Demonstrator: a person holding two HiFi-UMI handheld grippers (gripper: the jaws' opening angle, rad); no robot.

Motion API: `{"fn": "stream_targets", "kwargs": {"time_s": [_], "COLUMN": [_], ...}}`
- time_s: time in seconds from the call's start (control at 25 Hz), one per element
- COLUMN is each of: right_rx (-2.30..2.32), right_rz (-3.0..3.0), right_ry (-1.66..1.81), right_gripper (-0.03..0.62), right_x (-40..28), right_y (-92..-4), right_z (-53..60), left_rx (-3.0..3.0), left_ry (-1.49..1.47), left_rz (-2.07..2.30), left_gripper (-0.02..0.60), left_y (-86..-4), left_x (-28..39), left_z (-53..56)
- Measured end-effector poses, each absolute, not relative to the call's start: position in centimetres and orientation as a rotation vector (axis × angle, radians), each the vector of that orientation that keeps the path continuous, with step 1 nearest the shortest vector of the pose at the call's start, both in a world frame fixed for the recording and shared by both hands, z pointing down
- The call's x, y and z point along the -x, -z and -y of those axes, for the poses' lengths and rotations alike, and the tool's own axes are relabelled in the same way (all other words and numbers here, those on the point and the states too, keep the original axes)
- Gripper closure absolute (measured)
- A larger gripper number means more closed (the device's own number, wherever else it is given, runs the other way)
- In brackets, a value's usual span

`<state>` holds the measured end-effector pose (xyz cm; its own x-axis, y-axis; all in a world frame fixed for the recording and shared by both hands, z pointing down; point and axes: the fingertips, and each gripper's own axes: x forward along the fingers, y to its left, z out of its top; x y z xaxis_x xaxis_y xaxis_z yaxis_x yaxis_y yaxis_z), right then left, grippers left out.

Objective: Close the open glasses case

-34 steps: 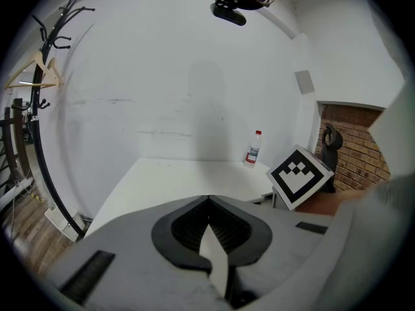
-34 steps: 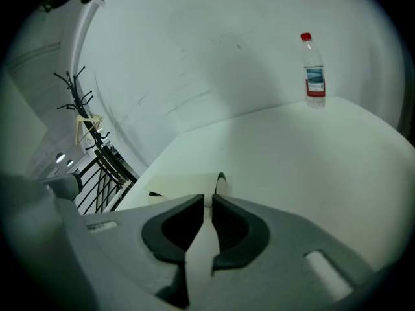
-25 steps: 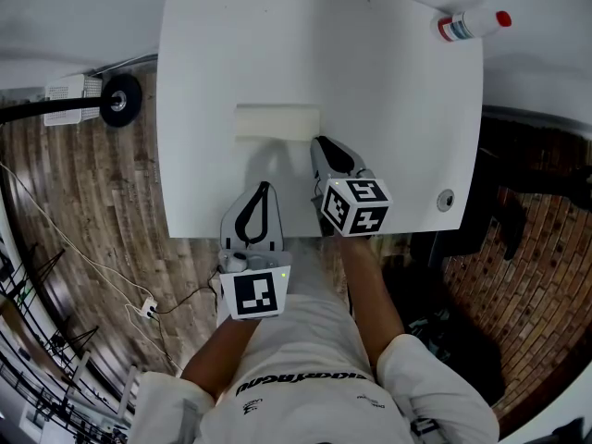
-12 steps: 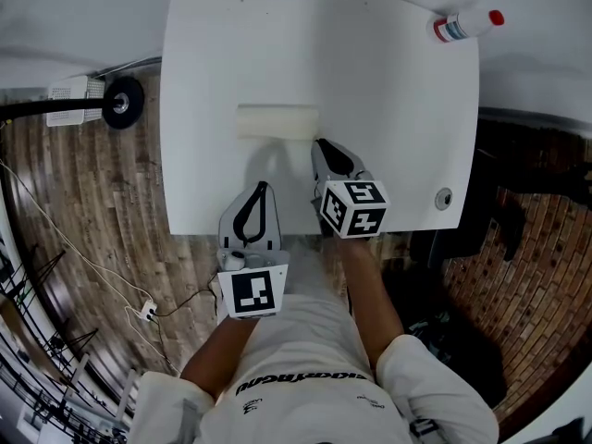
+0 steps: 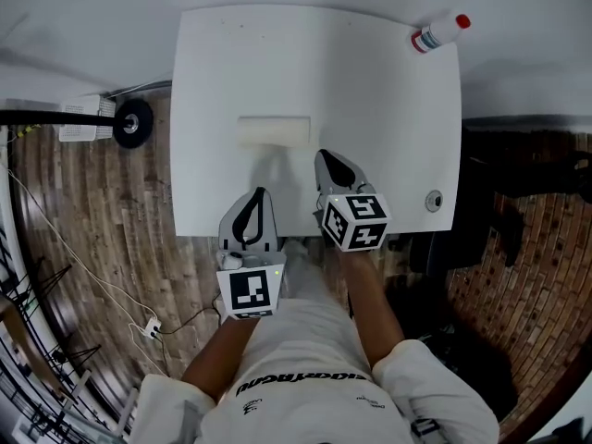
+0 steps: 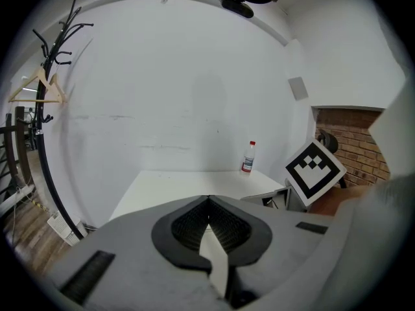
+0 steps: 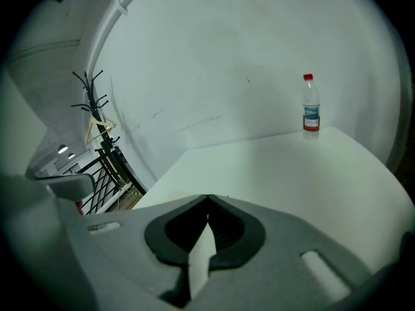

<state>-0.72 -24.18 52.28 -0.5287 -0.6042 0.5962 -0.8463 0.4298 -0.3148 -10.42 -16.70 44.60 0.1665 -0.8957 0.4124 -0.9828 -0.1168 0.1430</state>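
Observation:
A cream oblong glasses case [image 5: 274, 130] lies on the white table [image 5: 379, 109], left of its middle, and looks flat with its lid down. My right gripper [image 5: 323, 155] is shut and empty, its tip just near and right of the case and apart from it. The left gripper [image 5: 260, 192] is also shut and empty, over the table's near edge and short of the case. In the left gripper view the jaws [image 6: 208, 198] meet at the tip, as they do in the right gripper view [image 7: 207, 197]. Both gripper views hide the case.
A red-capped plastic bottle [image 5: 437, 32] [image 6: 248, 157] [image 7: 311, 113] stands at the table's far right corner. A round grommet [image 5: 433, 201] sits near the right front corner. A black wheeled base [image 5: 136, 121] and cables lie on the wooden floor at the left. A coat stand [image 7: 97, 115] is by the wall.
The head camera has shifted, so the table sits a bit further right. Both grippers stay shut and have drawn back slightly toward the near edge. The case has not moved.

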Motion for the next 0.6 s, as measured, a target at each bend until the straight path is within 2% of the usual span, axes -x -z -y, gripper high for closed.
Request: {"fn": "stream_targets", "kwargs": {"time_s": [0.6], "right_rx": [-1.238], "right_rz": [2.527], "right_ry": [-0.650], "right_gripper": [0.598], "right_x": [0.1], "right_y": [-40.4], "right_z": [20.3], "left_rx": [-2.134], "left_ry": [-0.282], "left_rz": [1.829], "left_gripper": [0.584], "left_y": [-37.6], "left_x": [9.9], "left_z": [14.4]}}
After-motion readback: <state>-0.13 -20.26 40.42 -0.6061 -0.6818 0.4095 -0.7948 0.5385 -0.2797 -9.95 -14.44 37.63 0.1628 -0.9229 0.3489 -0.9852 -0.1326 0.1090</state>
